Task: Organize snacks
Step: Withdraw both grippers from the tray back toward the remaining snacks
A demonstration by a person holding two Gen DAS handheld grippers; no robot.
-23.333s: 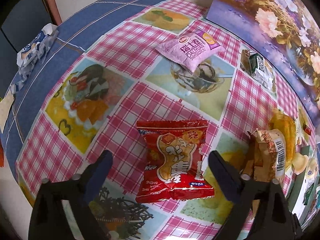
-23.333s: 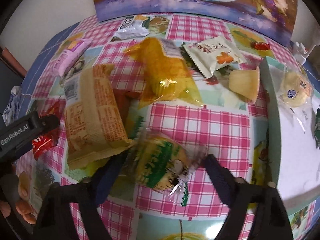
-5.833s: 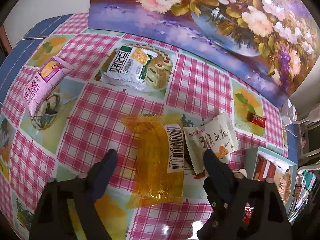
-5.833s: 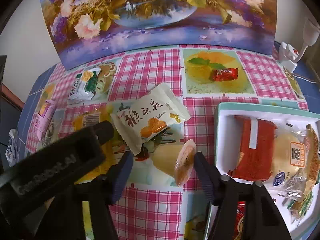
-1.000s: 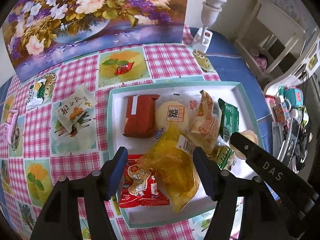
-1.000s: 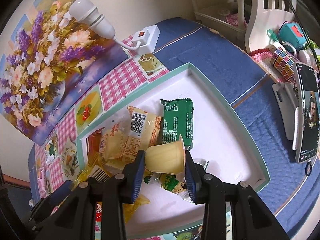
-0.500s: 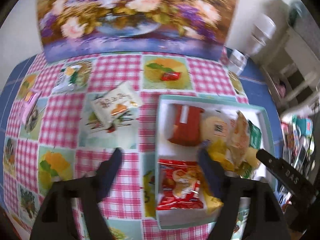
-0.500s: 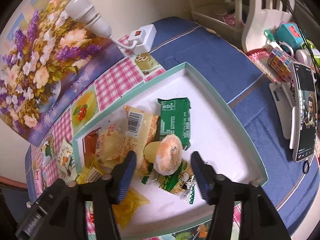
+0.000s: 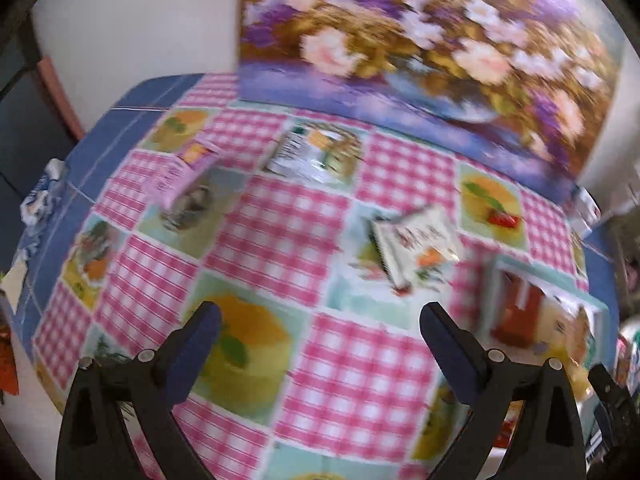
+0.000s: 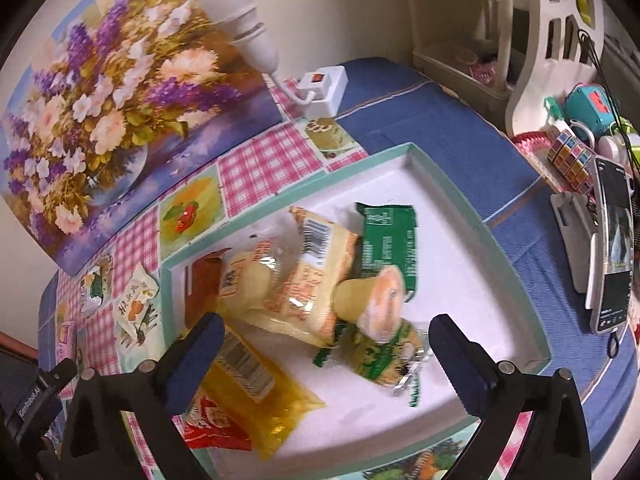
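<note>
Both grippers' jaws just opened; jelly cup dropped into tray.

Snacks in tray

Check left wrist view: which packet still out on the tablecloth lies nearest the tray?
The white packet with orange print, just left of the tray. The pink packet and green-white packet lie farther back.
</note>
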